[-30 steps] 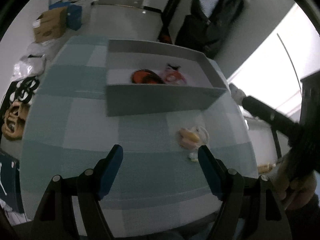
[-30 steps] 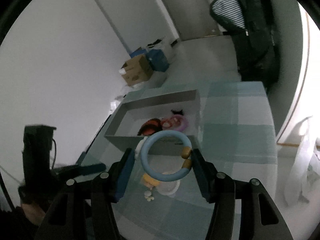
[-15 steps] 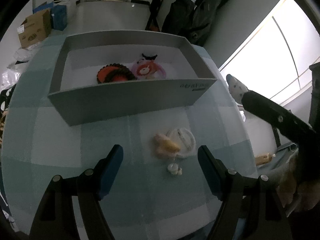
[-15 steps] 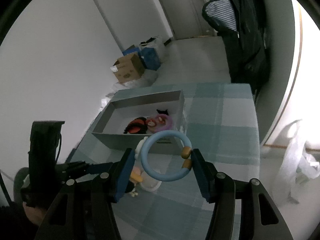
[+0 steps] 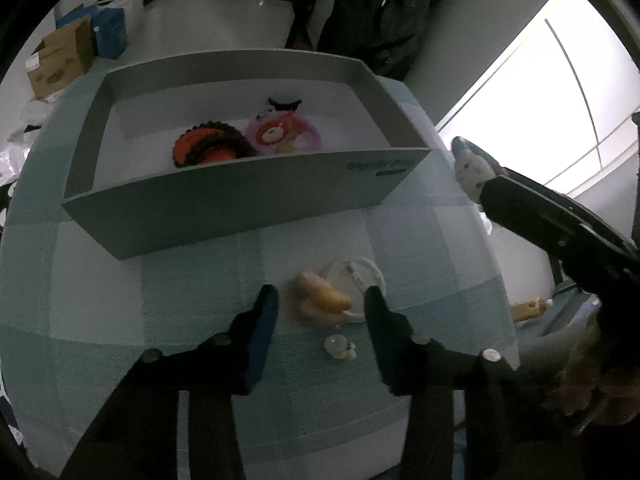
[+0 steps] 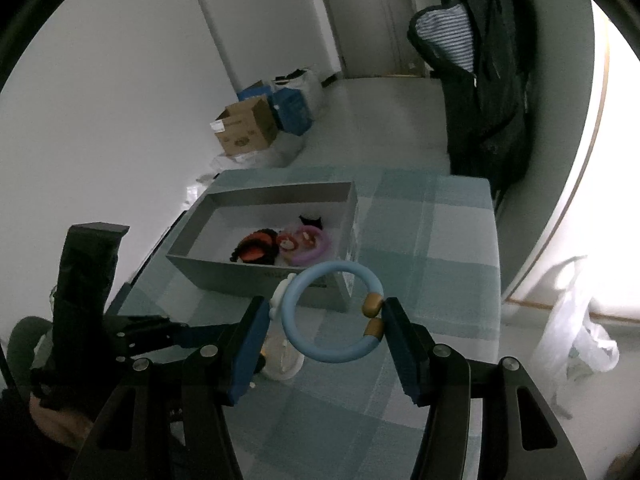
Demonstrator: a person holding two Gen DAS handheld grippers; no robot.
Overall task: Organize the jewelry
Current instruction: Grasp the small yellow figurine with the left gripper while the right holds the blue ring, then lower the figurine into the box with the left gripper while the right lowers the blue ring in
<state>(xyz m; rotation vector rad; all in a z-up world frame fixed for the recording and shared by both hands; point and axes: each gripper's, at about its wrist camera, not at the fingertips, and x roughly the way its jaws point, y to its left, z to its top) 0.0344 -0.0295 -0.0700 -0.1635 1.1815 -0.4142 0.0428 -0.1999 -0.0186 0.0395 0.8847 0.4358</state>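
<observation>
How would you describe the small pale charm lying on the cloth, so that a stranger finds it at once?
On the checked tablecloth, in front of the grey box, lies a clear bangle with a yellow-pink charm. The pale charm lies apart just nearer the camera; it is the smallest piece there.

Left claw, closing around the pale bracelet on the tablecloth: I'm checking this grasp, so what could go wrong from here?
1. The left claw, jaws just closing, brackets the white bracelet off-centre; it may squirt sideways.
2. The small bead charm beside it could get knocked.
3. The blue ring, gripped edge-on by the right claw, could slip.
</observation>
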